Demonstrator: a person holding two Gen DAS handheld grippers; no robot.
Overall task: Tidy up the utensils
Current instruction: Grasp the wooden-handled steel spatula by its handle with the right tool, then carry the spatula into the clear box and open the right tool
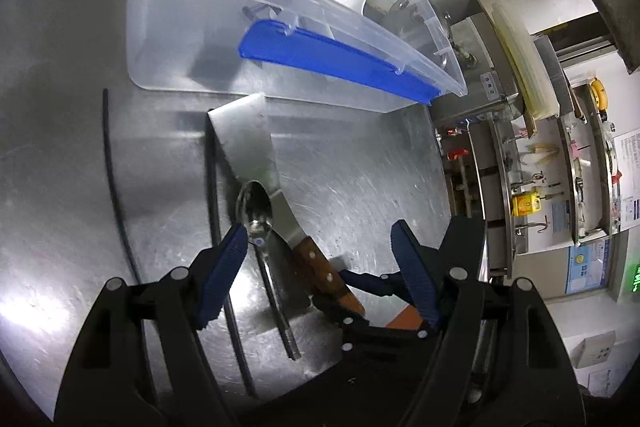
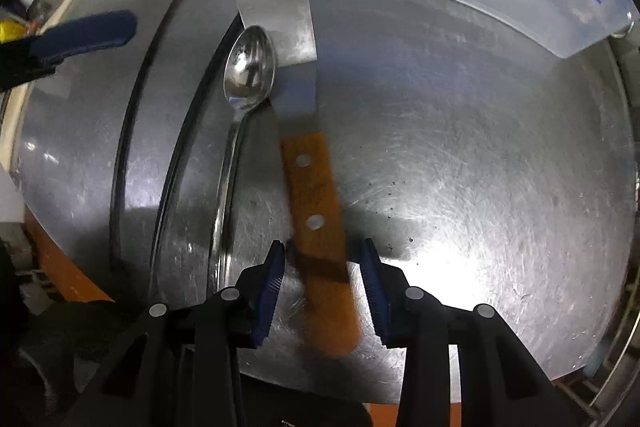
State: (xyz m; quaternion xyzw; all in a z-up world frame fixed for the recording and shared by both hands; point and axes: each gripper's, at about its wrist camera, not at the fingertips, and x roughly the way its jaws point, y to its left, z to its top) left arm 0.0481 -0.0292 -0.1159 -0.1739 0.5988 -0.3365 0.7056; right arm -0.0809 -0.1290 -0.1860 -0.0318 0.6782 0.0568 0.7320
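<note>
Wooden spatula handle [image 2: 320,227] between right gripper [image 2: 324,251] jaws, untouched.

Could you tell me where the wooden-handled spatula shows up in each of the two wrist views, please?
Left wrist view: the spatula lies centre, blade toward the clear bin, handle low between the blue fingers.
Right wrist view: spatula runs up the centre, handle between the right gripper fingers.
Shared landmark: the spoon along its left side.
</note>
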